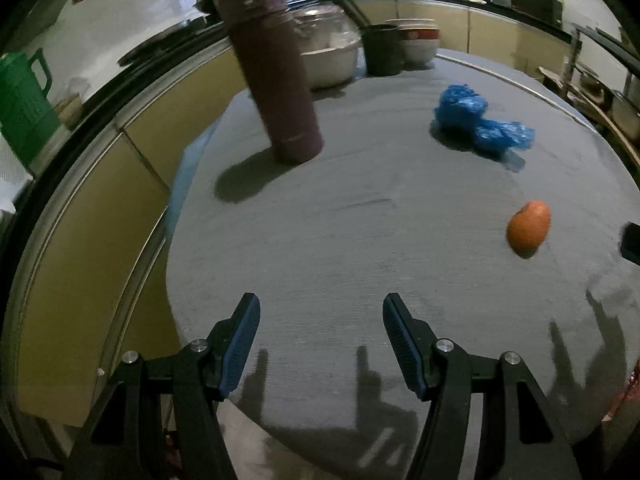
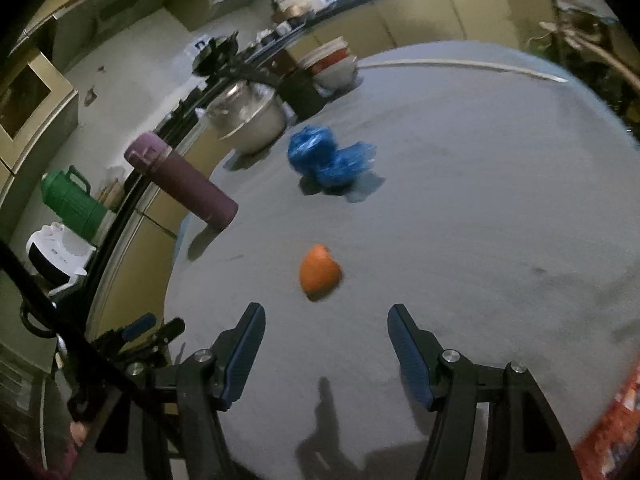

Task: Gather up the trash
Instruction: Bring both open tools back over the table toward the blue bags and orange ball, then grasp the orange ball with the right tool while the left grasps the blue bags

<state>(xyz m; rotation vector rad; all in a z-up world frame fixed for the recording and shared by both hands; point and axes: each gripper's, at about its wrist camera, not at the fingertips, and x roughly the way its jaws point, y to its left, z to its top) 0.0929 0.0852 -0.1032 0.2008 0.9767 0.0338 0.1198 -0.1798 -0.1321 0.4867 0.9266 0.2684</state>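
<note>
Fingers: left gripper open, empty; right gripper open, empty. Orange peel just ahead of right fingertips, slightly left; far right of left gripper, so right hand nearer. Blue plastic wad beyond, mid-table. Purple flask at left edge. Grey table, kitchen counters behind.

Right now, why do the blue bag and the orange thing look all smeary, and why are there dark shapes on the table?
Left wrist view: the blue bag and orange piece are smeared by motion blur, while the left tool stays sharp; the table shows dark shadows near the tool, and the fisheye lens curves the table's edge. Right wrist view: the same smear, and the purple flask appears to lean from distortion.
</note>
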